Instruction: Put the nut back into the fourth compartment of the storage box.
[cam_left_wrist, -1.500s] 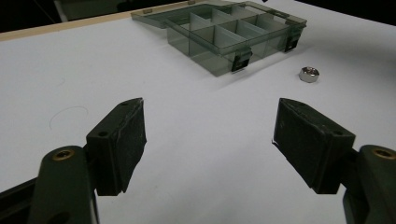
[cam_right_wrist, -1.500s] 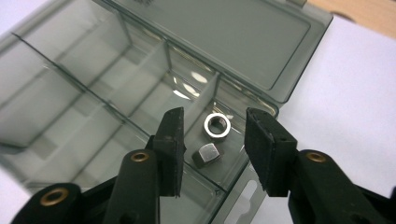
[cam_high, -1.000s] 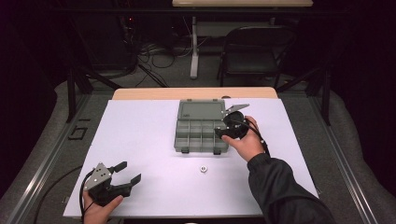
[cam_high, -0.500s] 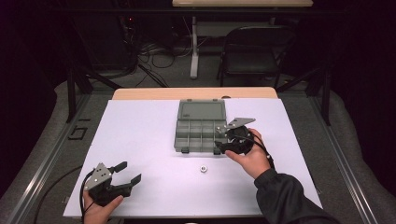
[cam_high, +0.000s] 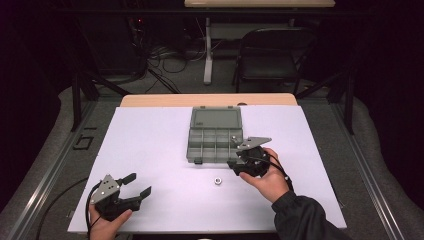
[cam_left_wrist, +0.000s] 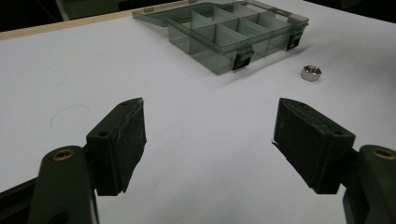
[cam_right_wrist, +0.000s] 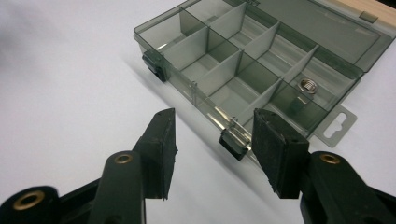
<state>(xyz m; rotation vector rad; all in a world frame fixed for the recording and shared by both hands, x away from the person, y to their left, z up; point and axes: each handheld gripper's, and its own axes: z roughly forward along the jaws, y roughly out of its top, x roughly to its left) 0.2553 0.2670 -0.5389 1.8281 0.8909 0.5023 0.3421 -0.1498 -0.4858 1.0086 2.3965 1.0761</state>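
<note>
From the high view: finds the right claw (cam_high: 235, 166) drawn back from over the far-right cells of the grey compartment box (cam_high: 210, 158) to its near right corner, half spread and empty after a partial closing just now. Reads as one drop finished and the reach for the next piece begun. Places the loose hex nut (cam_high: 217, 180) on the white worktop (cam_high: 150, 150), just in front of the box and near that claw, not yet touched. Leaves the left claw (cam_high: 137, 184) spread wide and empty at the near left, well apart from everything. From the left gripper view: looks between the wide-apart, empty jaws of the left claw (cam_left_wrist: 208, 135) across bare worktop to the box (cam_left_wrist: 219, 63), lid laid flat behind it, with the loose hex nut (cam_left_wrist: 310, 73) just beside its near wall. Shows no contents in the cells facing this way. From the right gripper view: sets the right claw (cam_right_wrist: 215, 140) low before the box (cam_right_wrist: 196, 100), a black latch (cam_right_wrist: 232, 141) in line with the gap but ungripped. Reveals one stored nut (cam_right_wrist: 307, 85) in a cell by the hanger tab, the other visible cells bare.
</note>
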